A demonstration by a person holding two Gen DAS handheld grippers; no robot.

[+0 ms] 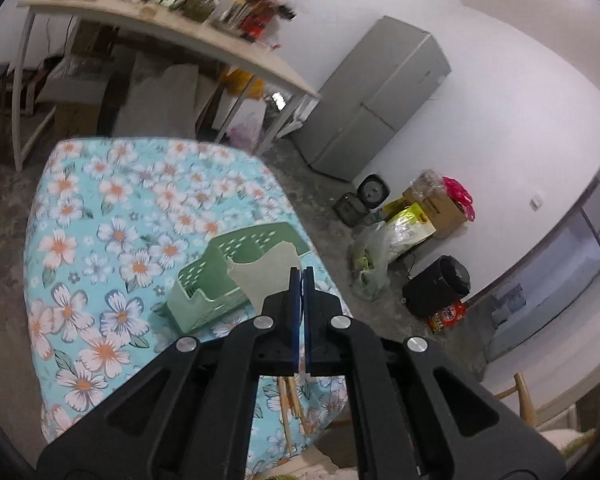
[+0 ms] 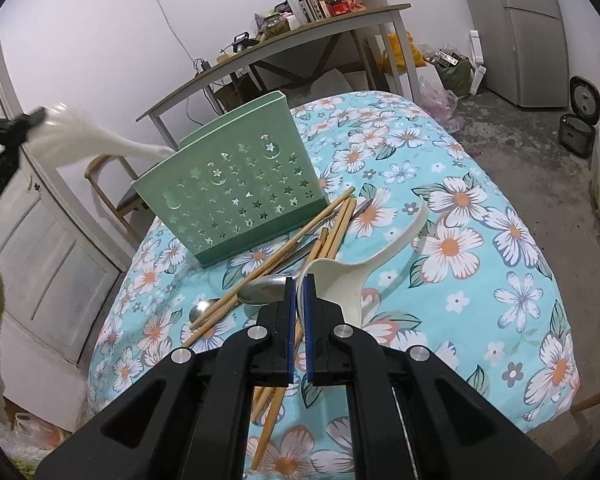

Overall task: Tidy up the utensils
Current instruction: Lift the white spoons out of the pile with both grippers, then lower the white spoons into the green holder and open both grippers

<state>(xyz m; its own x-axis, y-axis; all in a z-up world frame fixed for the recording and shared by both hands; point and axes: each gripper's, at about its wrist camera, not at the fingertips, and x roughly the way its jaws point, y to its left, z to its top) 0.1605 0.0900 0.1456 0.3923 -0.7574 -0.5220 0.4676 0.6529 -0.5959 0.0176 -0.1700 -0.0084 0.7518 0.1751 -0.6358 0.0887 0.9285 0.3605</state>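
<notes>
A round table under a blue floral cloth is filling both views, with a cluttered side table and a grey fridge standing behind it on a bare concrete floor. On the cloth a green perforated utensil holder is standing upright, and just beside its base the loose utensils are lying in a heap: bamboo chopsticks, metal spoons and a cream ladle-style spoon.

The left gripper is carrying a white spoon over the holder (blurred in the right view, its handle pointing at the holder's rim), with the fingers nearly closed on it. This looks like the drop-in step, so the next move calls for lowering the handle into a compartment and releasing.

The right gripper is hovering just above the pile, fingers narrow; whether they are pinching the cream spoon's bowl I cannot tell.
</notes>
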